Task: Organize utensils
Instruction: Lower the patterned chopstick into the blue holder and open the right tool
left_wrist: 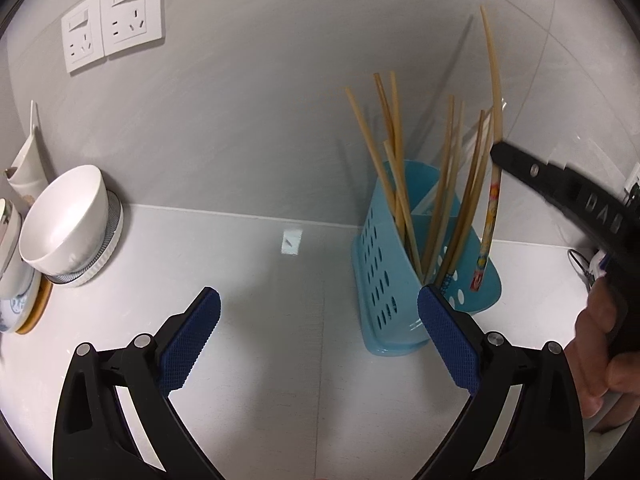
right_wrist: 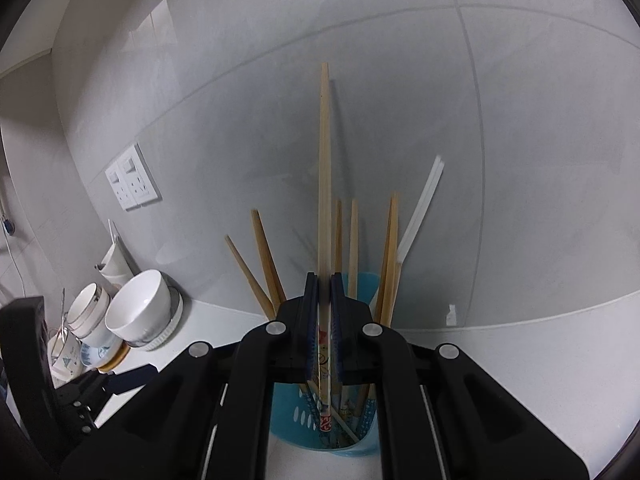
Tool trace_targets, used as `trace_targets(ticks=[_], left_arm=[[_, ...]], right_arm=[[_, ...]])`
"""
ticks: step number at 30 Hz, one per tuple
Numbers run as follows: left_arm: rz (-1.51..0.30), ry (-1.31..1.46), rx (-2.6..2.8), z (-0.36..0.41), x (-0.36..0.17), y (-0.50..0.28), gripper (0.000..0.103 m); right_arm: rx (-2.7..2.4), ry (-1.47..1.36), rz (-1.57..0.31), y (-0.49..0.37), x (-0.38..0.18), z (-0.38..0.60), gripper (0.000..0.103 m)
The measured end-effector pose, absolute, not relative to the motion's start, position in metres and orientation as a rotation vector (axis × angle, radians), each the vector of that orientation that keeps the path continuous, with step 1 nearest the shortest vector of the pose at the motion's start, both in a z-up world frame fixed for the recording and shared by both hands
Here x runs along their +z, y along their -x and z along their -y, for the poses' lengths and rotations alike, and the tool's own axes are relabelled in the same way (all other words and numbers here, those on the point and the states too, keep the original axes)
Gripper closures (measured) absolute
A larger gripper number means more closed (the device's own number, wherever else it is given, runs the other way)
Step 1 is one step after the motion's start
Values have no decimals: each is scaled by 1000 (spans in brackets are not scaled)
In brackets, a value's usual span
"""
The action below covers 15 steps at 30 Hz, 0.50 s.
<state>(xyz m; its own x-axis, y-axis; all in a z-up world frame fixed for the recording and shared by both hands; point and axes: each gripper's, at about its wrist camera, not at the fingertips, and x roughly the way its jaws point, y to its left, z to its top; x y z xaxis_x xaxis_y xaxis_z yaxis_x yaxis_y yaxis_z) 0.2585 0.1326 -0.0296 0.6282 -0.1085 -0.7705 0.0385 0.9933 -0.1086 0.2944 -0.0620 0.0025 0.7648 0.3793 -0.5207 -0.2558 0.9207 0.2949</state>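
A blue perforated utensil holder (left_wrist: pixel 380 264) (right_wrist: pixel 288 428) stands on the white counter by the wall, with several wooden chopsticks in it. My right gripper (left_wrist: pixel 498 152) (right_wrist: pixel 324 280) is shut on a long chopstick (left_wrist: pixel 493 80) (right_wrist: pixel 325 160) whose lower end has a coloured pattern. That chopstick stands nearly upright with its patterned end down inside the holder. My left gripper (left_wrist: pixel 320 300) is open wide, low over the counter just left of the holder, with nothing between its fingers.
A white bowl (left_wrist: pixel 68 220) (right_wrist: pixel 140 312) lies tilted on a ribbed dish at the left, beside stacked cups and plates (left_wrist: pixel 12 280). Wall sockets (left_wrist: pixel 114 20) sit above them. A hand (left_wrist: pixel 600 344) holds the right gripper's handle at the right edge.
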Motion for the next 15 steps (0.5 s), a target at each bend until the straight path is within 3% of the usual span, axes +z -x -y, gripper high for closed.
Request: trace_targets(ticks=[9, 15], left_arm=[[-889, 90, -65, -137, -33, -260, 6], [-878, 98, -60, -137, -22, -257, 6]], right_arm=[[338, -181, -683, -295, -22, 53, 97], [304, -127, -714, -289, -10, 51, 89]])
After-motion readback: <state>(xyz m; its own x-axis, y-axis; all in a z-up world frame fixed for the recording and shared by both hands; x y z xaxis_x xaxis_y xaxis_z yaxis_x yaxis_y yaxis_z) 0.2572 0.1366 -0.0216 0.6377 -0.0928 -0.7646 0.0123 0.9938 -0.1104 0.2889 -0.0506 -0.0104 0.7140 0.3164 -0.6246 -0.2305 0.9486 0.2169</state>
